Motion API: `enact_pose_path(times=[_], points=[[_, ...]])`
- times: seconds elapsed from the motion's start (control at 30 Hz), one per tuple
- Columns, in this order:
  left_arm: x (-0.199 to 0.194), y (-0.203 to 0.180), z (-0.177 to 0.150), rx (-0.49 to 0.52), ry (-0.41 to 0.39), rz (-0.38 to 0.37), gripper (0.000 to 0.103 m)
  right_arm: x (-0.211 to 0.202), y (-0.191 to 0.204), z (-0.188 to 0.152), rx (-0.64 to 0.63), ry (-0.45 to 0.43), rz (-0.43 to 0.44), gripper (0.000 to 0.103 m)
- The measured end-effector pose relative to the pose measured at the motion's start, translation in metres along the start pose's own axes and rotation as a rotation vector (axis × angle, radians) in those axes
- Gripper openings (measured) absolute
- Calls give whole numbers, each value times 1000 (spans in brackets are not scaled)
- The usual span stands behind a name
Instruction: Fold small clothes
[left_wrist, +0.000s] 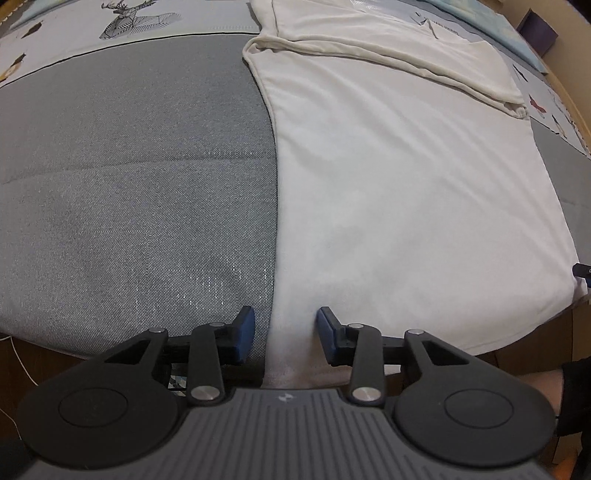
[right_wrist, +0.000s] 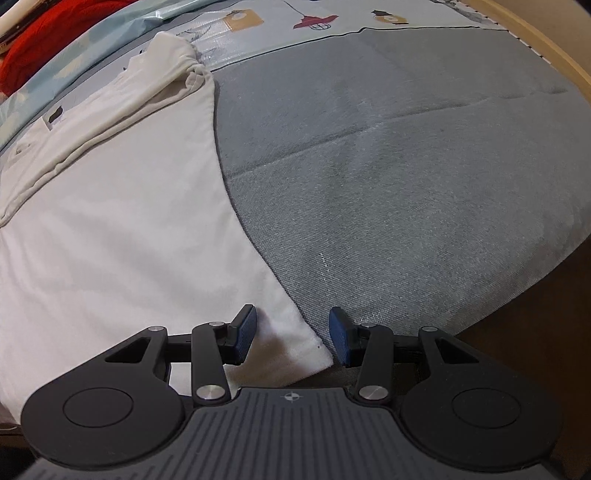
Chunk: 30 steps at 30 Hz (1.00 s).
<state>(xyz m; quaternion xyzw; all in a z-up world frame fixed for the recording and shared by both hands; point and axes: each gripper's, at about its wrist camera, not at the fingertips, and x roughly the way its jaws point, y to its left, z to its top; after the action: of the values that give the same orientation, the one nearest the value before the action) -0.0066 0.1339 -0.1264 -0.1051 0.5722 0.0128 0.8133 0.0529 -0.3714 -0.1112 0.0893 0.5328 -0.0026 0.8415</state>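
Note:
A white T-shirt (left_wrist: 406, 184) lies flat on a grey bed cover (left_wrist: 129, 184), its sleeves folded in across the far part. My left gripper (left_wrist: 284, 334) is open, its blue pads straddling the shirt's near left hem corner. In the right wrist view the same shirt (right_wrist: 110, 240) fills the left half. My right gripper (right_wrist: 293, 338) is open, its pads straddling the shirt's near right hem corner at the edge of the bed cover (right_wrist: 406, 203).
Printed bedding with a deer pattern (left_wrist: 129, 18) lies at the far side. A red garment (right_wrist: 48, 37) sits at the far left in the right wrist view. A wooden bed frame (right_wrist: 554, 48) runs along the right. The near bed edge drops to dark floor.

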Motion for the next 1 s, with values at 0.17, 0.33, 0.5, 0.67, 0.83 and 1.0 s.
enact_pose_path(times=[0.17, 0.33, 0.5, 0.67, 0.83, 1.0], points=[[-1, 0, 0, -4, -2, -2, 38, 1, 4, 1, -14, 1, -5, 47], [-3, 1, 0, -1, -8, -11, 29, 2, 3, 2, 6, 5, 26, 47], [-3, 1, 0, 2, -8, -9, 29, 2, 6, 0, -6, 9, 39, 47], [-3, 1, -1, 9, -7, -8, 29, 2, 10, 0, -22, 14, 42, 44], [-2, -1, -1, 12, -7, -6, 29, 2, 10, 1, -34, 16, 48, 31], [-2, -4, -2, 27, -7, -11, 16, 3, 10, 0, -34, 22, 78, 10]])
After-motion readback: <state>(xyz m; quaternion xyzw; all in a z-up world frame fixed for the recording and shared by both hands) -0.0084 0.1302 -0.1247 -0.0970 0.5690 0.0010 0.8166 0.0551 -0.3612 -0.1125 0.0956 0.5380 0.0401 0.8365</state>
